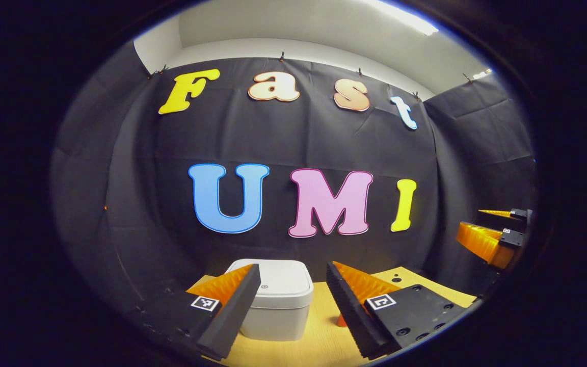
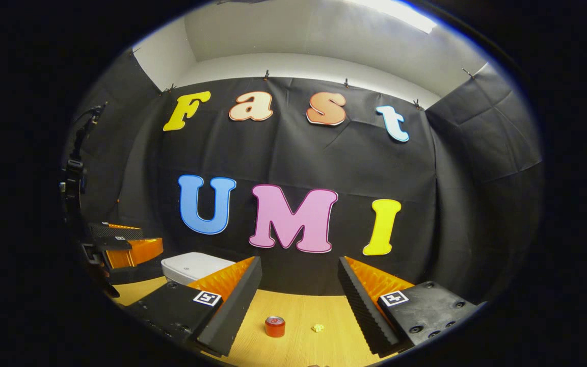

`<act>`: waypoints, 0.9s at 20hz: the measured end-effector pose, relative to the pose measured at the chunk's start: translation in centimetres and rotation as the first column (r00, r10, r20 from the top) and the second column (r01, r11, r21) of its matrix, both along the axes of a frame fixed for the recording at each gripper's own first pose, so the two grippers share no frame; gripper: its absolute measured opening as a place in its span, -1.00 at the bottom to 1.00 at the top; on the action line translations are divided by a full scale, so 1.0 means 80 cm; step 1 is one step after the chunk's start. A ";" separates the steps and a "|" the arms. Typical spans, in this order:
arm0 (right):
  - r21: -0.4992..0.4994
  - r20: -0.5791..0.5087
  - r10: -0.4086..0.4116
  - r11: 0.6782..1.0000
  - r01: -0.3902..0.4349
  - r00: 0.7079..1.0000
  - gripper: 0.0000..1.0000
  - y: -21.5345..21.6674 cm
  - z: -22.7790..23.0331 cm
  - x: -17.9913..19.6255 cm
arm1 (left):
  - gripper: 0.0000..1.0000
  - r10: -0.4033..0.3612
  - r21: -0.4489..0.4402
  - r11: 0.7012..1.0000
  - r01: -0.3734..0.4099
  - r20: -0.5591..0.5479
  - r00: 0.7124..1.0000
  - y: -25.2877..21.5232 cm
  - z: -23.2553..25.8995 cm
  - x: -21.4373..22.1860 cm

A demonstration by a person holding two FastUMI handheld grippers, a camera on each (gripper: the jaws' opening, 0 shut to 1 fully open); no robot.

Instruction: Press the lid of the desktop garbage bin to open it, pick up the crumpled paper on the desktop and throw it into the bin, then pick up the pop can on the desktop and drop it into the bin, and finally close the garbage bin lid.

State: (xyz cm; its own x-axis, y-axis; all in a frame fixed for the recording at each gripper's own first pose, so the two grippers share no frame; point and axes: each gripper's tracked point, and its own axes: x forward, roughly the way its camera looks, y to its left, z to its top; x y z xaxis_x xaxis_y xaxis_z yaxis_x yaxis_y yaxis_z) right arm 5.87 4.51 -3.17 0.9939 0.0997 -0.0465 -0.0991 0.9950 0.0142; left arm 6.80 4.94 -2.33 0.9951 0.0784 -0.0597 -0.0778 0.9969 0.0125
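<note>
Beside the pop can (image 2: 274,326), crumpled paper (image 2: 317,328) looks light, probably squashy; both grippers' fingers spread, empty.

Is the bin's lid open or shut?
Shut. The lid lies flat on the bin, with no gap showing.

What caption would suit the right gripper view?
Open right gripper hovering above a wooden table with a small red pop can and yellow crumpled paper.
</note>
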 end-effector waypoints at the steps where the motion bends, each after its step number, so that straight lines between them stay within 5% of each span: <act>1: 0.001 -0.005 0.005 1.000 -0.005 1.000 0.92 0.001 -0.005 0.006 | 0.75 0.012 0.009 1.000 -0.012 -0.007 1.000 0.006 -0.003 0.009; 3: 0.003 -0.014 0.011 1.000 -0.011 1.000 0.92 0.001 -0.014 0.016 | 0.49 0.027 0.020 0.999 -0.027 -0.022 0.999 0.013 -0.009 0.031; 4: 0.004 -0.020 0.012 1.000 -0.012 1.000 0.92 -0.001 -0.019 0.021 | 0.19 0.031 0.019 0.999 -0.030 -0.033 0.999 0.017 -0.013 0.040; 7: 0.025 -0.059 0.002 1.000 0.000 0.998 0.93 -0.007 -0.041 0.043 | -0.05 0.042 0.017 0.999 -0.042 -0.058 0.997 0.026 -0.025 0.072; 8: 0.035 -0.076 -0.006 0.999 0.008 0.997 0.93 -0.009 -0.048 0.051 | -0.28 0.047 0.026 0.999 -0.045 -0.065 0.997 0.030 -0.031 0.083; 14: 0.023 -0.098 -0.015 1.000 0.017 0.995 0.93 -0.022 -0.076 0.083 | -0.83 0.079 0.062 0.995 -0.074 -0.092 0.993 0.054 -0.059 0.130; 18: 0.026 -0.118 -0.017 0.999 0.020 0.993 0.93 -0.030 -0.087 0.091 | -0.89 0.041 0.002 0.999 -0.041 -0.163 0.986 0.062 -0.100 0.155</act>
